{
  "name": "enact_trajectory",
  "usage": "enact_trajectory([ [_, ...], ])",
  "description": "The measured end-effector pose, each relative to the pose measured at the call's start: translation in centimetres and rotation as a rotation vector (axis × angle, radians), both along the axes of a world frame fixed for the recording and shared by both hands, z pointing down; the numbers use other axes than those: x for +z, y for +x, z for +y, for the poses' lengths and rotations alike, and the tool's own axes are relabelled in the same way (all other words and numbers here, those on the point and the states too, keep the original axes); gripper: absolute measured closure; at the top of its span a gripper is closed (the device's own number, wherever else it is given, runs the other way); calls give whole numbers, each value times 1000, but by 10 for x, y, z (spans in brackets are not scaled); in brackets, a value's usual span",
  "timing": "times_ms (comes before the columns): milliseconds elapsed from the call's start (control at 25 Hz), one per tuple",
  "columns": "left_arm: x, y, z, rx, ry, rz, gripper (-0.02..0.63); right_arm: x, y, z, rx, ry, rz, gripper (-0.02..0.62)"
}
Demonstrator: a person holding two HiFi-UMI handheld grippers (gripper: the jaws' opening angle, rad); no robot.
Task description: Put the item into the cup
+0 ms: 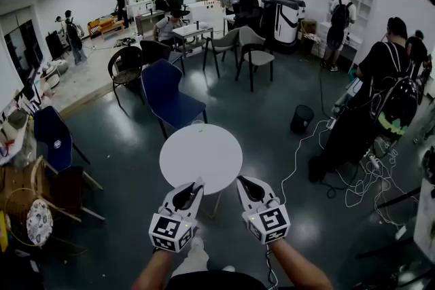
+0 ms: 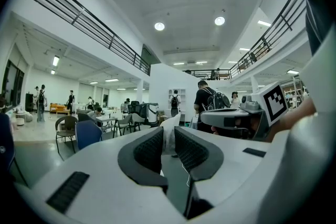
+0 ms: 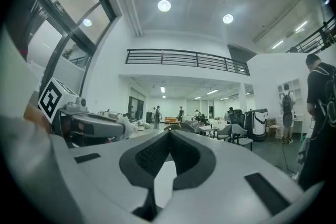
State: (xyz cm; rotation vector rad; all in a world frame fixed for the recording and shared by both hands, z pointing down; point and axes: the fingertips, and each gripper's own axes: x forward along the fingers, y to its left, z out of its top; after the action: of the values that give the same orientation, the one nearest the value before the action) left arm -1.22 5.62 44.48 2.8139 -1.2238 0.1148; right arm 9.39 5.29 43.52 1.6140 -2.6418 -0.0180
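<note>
A round white table (image 1: 204, 161) stands just ahead of me. At its far edge sits a small clear thing (image 1: 197, 123) that looks like a cup. My left gripper (image 1: 196, 184) hovers at the table's near edge. In the left gripper view, this gripper (image 2: 168, 131) is shut on a thin, crumpled white item (image 2: 169, 136) that sticks up between the pads. The right gripper view shows that item (image 3: 116, 124) at the left gripper's tip. My right gripper (image 1: 242, 180) is level beside the left, and its jaw tips (image 3: 169, 131) meet with nothing between them.
A blue chair (image 1: 165, 95) stands behind the table, with more chairs and tables further back. White cables (image 1: 353, 183) lie on the dark floor to the right near a person in black (image 1: 380, 88). Cluttered shelves and a wicker chair (image 1: 27, 197) are at the left.
</note>
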Motion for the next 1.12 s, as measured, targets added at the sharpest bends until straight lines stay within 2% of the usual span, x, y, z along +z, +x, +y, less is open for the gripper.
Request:
enact_trajectory([
  [120,-2,-6,-16,1,1,14,532,1,-6,-16,3,-3,2,577],
  [400,-4,-6,-58,22,46,-37,531,1,-11,-61,16,-6,4,578],
  [800,-3,-26,-142,33,27,-12,531,1,-29,-143,33,-14,12,578],
  [1120,-2,-60,-202,42,5,-7,531,-1,-58,-204,46,-27,29,578],
])
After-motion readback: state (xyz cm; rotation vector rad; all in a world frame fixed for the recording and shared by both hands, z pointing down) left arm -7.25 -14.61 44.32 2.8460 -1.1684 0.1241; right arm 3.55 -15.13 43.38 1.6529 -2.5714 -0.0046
